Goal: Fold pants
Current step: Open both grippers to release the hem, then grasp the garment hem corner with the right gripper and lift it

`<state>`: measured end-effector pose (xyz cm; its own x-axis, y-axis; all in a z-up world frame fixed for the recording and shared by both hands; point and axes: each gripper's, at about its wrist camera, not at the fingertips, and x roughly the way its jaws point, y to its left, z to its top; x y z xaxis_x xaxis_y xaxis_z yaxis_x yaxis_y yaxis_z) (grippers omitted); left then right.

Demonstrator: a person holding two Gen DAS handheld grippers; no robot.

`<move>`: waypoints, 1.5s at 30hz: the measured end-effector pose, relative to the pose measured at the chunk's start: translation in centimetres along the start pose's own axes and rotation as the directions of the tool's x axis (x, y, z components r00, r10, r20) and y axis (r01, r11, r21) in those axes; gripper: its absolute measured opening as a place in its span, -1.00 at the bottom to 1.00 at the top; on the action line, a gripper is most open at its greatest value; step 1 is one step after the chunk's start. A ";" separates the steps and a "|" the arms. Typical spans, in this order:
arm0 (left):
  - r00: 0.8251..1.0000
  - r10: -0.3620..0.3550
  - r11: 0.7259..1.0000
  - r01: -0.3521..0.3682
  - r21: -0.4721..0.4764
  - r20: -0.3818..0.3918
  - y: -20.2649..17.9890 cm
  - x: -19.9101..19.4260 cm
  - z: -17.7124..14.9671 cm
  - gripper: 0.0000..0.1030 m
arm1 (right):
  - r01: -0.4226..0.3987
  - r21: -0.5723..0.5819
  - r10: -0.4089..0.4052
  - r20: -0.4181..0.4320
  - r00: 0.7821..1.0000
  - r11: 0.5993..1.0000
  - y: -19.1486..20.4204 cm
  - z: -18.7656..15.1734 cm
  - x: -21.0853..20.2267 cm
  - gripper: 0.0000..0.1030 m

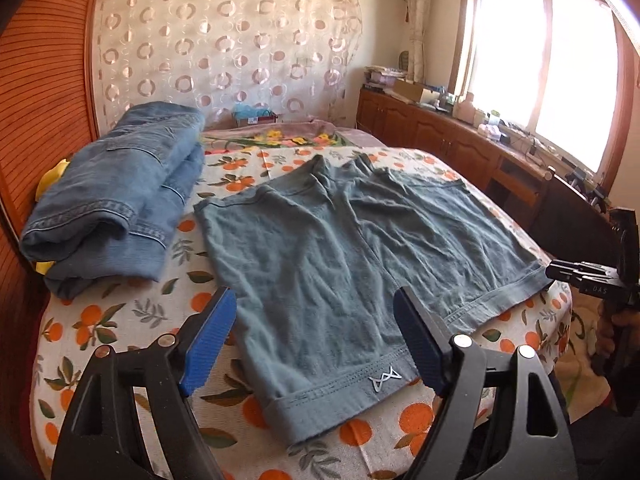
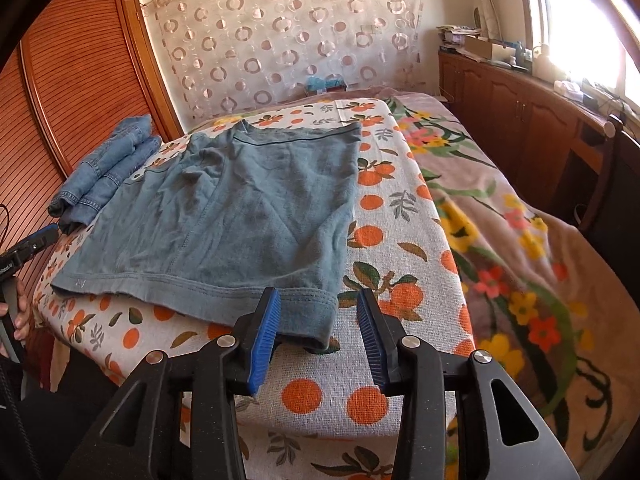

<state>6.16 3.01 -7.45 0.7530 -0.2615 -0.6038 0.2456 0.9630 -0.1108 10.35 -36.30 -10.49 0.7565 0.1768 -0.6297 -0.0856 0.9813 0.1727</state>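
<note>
Grey-green shorts (image 1: 344, 256) lie spread flat on the orange-print cloth, leg hems toward me; they also show in the right wrist view (image 2: 240, 216). My left gripper (image 1: 316, 312) is open, hovering over the left leg near its hem, which carries a small white logo (image 1: 385, 381). My right gripper (image 2: 316, 308) is open, its blue pads (image 2: 264, 336) straddling the hem corner of the right leg without closing on it. The right gripper also shows at the right edge of the left wrist view (image 1: 568, 272).
Folded blue jeans (image 1: 116, 196) lie at the far left beside the wooden wardrobe (image 1: 36, 92). The orange-print cloth (image 2: 400, 216) covers the bed over a floral blanket (image 2: 512, 240). Wooden cabinets (image 1: 452, 140) run under the window at right.
</note>
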 end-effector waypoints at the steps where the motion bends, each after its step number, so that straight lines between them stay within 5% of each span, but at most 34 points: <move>1: 1.000 0.001 1.000 -0.001 0.003 -0.008 -0.2 0.3 -0.1 0.58 | 0.003 0.000 -0.003 -0.006 1.000 1.000 0.0 0.0 0.1 -0.20; 9: 0.997 0.011 1.000 -0.010 0.009 -0.082 -0.3 1.9 -1.2 0.58 | -0.007 -0.023 0.006 -0.029 1.000 1.000 0.3 -0.1 0.1 -0.21; 14: 0.993 0.015 1.000 -0.015 0.003 -0.113 0.2 2.5 -2.1 0.58 | -0.002 -0.041 0.000 -0.051 0.999 0.999 0.2 0.0 0.4 -0.41; 18: 0.989 0.023 1.000 -0.023 -0.002 -0.147 0.4 3.2 -2.6 0.58 | -0.028 -0.037 0.026 -0.051 0.998 0.999 -0.3 0.5 0.5 -0.82; 22: 0.990 0.013 1.000 -0.015 -0.017 -0.139 0.6 3.0 -2.9 0.58 | -0.056 -0.068 0.055 -0.023 0.998 0.996 0.8 2.0 0.2 -0.86; 33: 0.995 0.057 0.996 -0.062 -0.064 -0.077 3.9 -0.6 -2.8 0.58 | -0.257 -0.285 0.263 -0.019 0.965 0.923 13.8 6.3 2.9 -0.87; 45: 0.986 0.158 0.978 -0.163 -0.132 -0.044 8.9 -3.6 -3.5 0.58 | -0.466 -0.399 0.455 -0.129 0.881 0.790 26.0 6.7 5.3 -0.87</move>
<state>3.50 12.75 -8.99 0.7551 -0.1029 -0.6475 0.0373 0.9927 -0.1143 16.43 -10.37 -4.28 0.5440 0.6123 -0.5737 -0.6789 0.7230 0.1280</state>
